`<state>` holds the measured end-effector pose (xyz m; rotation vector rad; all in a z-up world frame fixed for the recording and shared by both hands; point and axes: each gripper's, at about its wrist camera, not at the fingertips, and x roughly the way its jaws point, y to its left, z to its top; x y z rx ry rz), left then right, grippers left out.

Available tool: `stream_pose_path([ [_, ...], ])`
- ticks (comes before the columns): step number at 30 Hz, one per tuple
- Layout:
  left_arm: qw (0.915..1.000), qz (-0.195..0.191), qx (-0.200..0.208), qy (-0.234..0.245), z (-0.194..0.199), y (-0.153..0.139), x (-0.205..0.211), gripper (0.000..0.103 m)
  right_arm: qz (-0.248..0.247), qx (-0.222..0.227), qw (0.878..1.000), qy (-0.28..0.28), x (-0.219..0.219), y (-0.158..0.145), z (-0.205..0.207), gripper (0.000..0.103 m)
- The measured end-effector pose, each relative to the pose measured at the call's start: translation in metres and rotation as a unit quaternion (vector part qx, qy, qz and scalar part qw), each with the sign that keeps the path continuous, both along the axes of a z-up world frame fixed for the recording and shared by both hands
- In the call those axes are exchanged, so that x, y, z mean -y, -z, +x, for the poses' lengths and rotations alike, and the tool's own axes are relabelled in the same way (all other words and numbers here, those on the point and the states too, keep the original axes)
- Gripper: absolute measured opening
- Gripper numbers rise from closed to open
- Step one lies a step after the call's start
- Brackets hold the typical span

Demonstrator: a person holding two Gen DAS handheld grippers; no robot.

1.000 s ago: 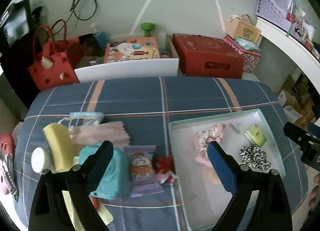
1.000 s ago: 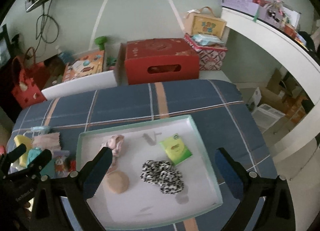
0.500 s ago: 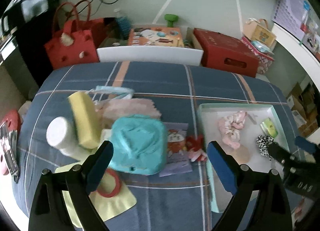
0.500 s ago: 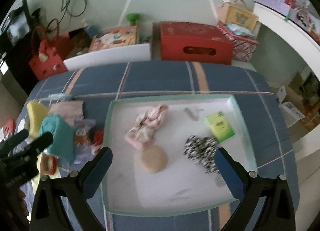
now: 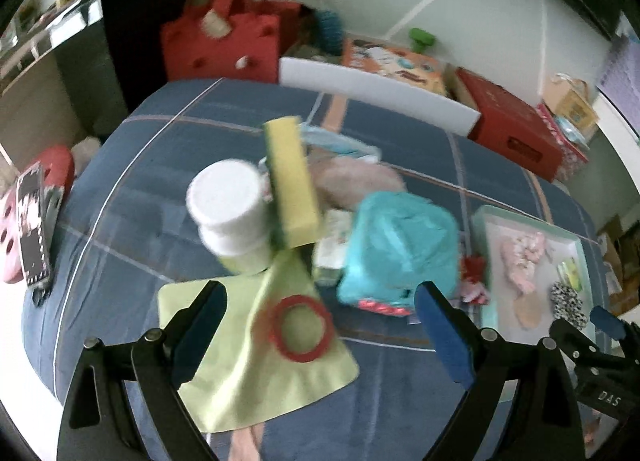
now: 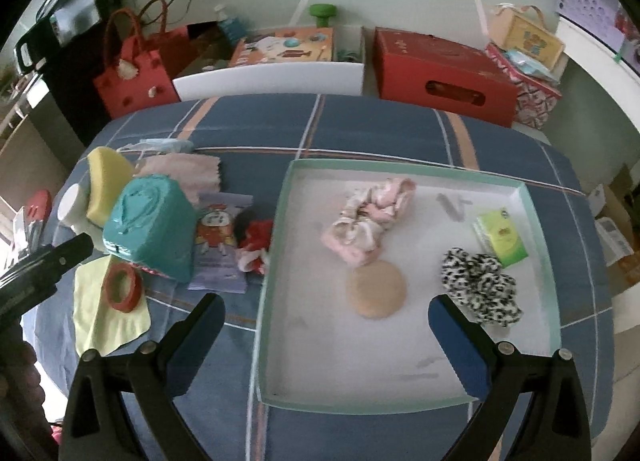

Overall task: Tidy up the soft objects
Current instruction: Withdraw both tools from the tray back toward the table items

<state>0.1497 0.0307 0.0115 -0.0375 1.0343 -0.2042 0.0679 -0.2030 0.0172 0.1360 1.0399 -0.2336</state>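
A white tray with a mint rim [image 6: 276, 245] [image 5: 482, 221] lies on the blue plaid cloth. It holds a pink scrunchie [image 6: 370, 217], a tan puff [image 6: 376, 289], a spotted scrunchie [image 6: 480, 281] and a green packet [image 6: 502, 237]. Left of the tray lie a yellow-green cloth [image 5: 248, 349] under a red ring [image 5: 300, 327], a yellow sponge [image 5: 290, 185], a pink cloth [image 5: 356, 181] and a small red soft item [image 6: 254, 241]. My left gripper [image 5: 322, 337] hangs open over the cloth and ring. My right gripper [image 6: 328, 345] is open above the tray's near edge.
A teal pack [image 5: 396, 253], a white bottle [image 5: 230, 213] and a purple packet [image 6: 218, 245] crowd the pile on the left. A red bag [image 6: 136, 73], a white bin [image 6: 272, 77] and a red box [image 6: 440, 77] line the far edge.
My left gripper has swung left from beside the tray to over the pile of items; its view is blurred. My right gripper has drifted left, and the tray now sits centred under it.
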Motion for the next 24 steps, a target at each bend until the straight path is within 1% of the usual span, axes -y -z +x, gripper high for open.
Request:
stream_pose_path([
  [3,0.9997,0.001,-0.017,-0.019,0.005,0.008,-0.010,0.095,0.018,0.000,1.000,-0.017,-0.008,0.006,0.007,0.103],
  [5,0.9995,0.002,-0.023,-0.023,0.007,0.011,-0.011,0.095,0.027,-0.006,0.999,-0.025,-0.012,0.012,0.012,0.103],
  [9,0.9988,0.013,-0.044,-0.018,0.010,0.024,-0.006,0.095,0.028,-0.024,0.998,-0.042,-0.025,0.024,0.020,0.103],
  [13,0.9978,0.020,-0.062,-0.009,0.013,0.037,0.000,0.095,0.032,-0.035,0.998,-0.046,-0.028,0.032,0.023,0.103],
  [17,0.9964,0.013,-0.083,0.000,0.017,0.050,0.004,0.093,0.034,-0.040,0.997,-0.048,-0.029,0.035,0.025,0.103],
  [19,0.9952,0.005,-0.098,0.007,0.018,0.057,0.007,0.090,0.036,-0.041,0.997,-0.048,-0.029,0.037,0.025,0.103],
  [24,0.9929,0.003,-0.118,0.012,0.019,0.069,0.012,0.076,0.041,-0.047,0.997,-0.043,-0.027,0.043,0.030,0.103],
])
